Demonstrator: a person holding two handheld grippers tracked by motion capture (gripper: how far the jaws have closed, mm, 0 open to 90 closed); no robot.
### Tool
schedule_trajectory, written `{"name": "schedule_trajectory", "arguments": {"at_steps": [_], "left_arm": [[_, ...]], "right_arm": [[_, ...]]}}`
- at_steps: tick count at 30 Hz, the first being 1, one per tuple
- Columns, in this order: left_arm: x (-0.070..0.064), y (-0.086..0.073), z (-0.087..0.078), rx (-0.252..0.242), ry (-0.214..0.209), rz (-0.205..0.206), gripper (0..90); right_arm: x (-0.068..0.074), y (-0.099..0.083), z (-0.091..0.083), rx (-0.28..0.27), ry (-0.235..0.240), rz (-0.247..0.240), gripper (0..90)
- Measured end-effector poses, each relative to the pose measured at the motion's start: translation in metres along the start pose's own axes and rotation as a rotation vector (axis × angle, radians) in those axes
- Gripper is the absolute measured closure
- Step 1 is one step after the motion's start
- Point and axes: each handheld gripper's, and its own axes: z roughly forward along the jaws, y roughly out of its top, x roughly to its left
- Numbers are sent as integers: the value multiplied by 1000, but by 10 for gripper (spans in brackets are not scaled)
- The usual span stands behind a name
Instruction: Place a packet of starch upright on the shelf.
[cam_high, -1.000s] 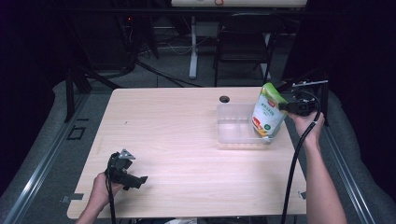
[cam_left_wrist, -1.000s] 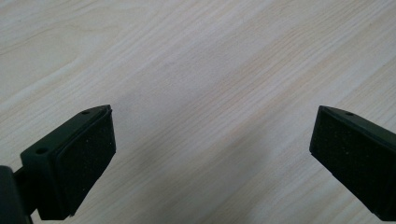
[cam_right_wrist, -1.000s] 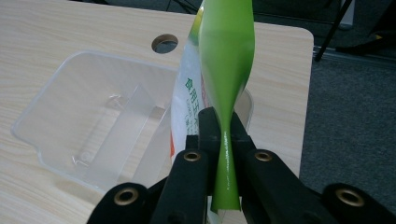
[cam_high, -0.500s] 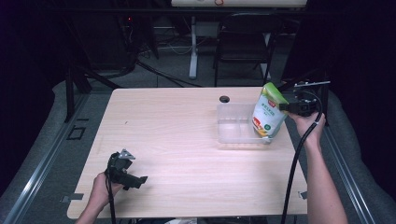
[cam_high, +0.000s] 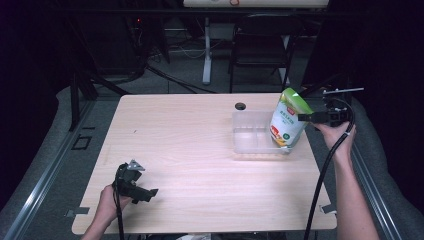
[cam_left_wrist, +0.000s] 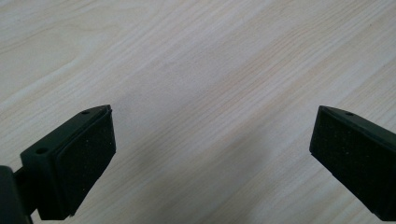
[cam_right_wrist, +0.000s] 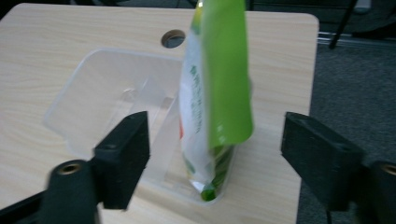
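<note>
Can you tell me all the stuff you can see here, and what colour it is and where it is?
Pouch: one, green and white with a red patch, standing upright in the right end of the box, between the open jaws of the right gripper.
Box: one, clear plastic, on the far right part of the table.
Table: one, light wood, in the middle of the room.
Hole: one, dark and round, in the tabletop just behind the box.
Chair: one, dark, on the floor behind the table.
Left gripper: one, black, jaws wide open above bare tabletop near the front left corner.
Right gripper: one, black, jaws open on either side of the pouch.
Forearms: two, coming in from the bottom of the high view.
</note>
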Motion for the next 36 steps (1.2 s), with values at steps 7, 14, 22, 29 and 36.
{"name": "schedule_trajectory", "arguments": {"at_steps": [7, 14, 22, 29, 36], "left_arm": [[0, 0, 0, -2, -1, 0, 3], [0, 0, 0, 0, -1, -1, 3], [-1, 0, 0, -3, 3, 4, 3], [-2, 1, 1, 2, 2, 10, 3], [-1, 0, 1, 1, 3, 4, 3]], "right_arm": [[14, -12, -12, 28, 52, -42, 73], [33, -32, -20, 58, 83, -81, 0], [59, -64, -24, 52, 155, -131, 0], [77, -92, -22, 88, 190, -170, 0], [84, -109, -19, 81, 222, -173, 0]]}}
